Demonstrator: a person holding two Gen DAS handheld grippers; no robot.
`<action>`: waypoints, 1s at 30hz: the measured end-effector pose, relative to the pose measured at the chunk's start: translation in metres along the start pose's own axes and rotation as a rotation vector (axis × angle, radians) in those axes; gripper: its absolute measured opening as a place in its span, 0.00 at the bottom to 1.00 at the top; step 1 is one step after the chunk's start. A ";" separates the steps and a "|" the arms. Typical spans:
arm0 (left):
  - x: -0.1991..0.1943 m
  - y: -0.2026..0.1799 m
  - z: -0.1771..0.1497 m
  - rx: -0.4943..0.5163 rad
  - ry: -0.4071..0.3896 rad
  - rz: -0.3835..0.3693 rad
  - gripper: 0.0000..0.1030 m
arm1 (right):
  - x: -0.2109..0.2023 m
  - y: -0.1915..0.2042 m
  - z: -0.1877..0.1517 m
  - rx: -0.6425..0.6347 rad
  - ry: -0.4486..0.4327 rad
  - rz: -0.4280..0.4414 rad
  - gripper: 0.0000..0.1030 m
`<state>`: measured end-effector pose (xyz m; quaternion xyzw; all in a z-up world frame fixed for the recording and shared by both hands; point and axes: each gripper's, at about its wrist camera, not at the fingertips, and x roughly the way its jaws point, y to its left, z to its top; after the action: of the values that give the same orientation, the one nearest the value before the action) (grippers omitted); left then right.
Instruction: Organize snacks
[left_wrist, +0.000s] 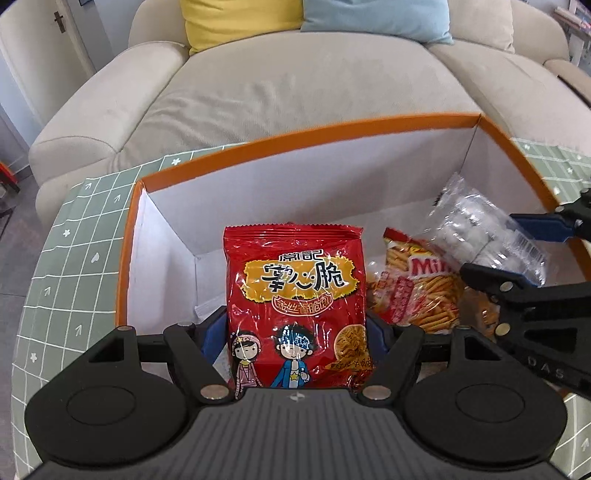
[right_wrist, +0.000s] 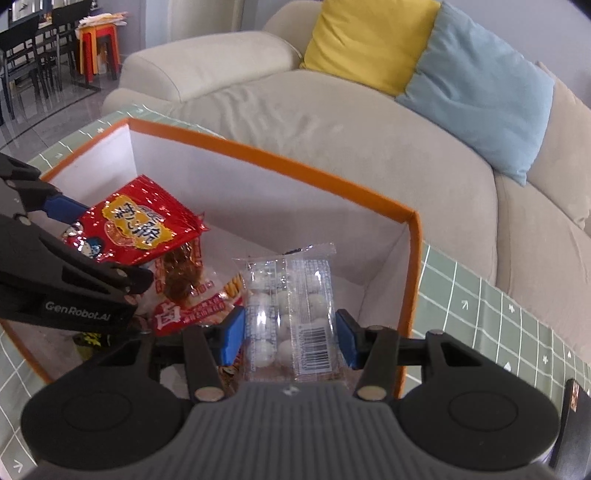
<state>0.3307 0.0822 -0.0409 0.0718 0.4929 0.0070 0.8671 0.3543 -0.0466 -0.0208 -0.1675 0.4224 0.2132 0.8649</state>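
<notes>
An orange-rimmed white box (left_wrist: 295, 136) (right_wrist: 280, 162) stands on a green grid tablecloth. My left gripper (left_wrist: 295, 338) is shut on a red noodle-snack bag (left_wrist: 295, 288), its blue pads pressing both sides, and holds it upright over the box's left half. In the right wrist view this bag (right_wrist: 136, 225) hangs tilted in the left gripper (right_wrist: 99, 240). My right gripper (right_wrist: 290, 338) is shut on a clear packet of white balls (right_wrist: 288, 306) over the box's right half. The left wrist view shows that packet (left_wrist: 476, 229) in the right gripper (left_wrist: 517, 251). An orange stick-snack bag (left_wrist: 424, 291) and a brown snack packet (right_wrist: 184, 273) lie inside the box.
A beige sofa (left_wrist: 295, 81) sits right behind the table, with a yellow cushion (right_wrist: 369, 40) and a light blue cushion (right_wrist: 476, 88). The green tablecloth (left_wrist: 74, 258) surrounds the box. Dark dining chairs (right_wrist: 22, 48) and an orange stool (right_wrist: 98, 44) stand far left.
</notes>
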 end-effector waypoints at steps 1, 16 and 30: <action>0.002 -0.001 0.000 0.004 0.009 0.011 0.81 | 0.002 0.000 0.000 0.003 0.007 -0.007 0.49; 0.000 -0.002 0.000 0.004 -0.021 0.016 0.89 | 0.009 -0.004 0.002 0.046 0.027 0.011 0.55; -0.030 0.004 0.000 -0.073 -0.116 0.000 0.94 | -0.031 -0.018 0.000 0.147 -0.063 0.052 0.74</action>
<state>0.3155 0.0842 -0.0147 0.0402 0.4413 0.0207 0.8962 0.3467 -0.0688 0.0061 -0.0859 0.4136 0.2091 0.8819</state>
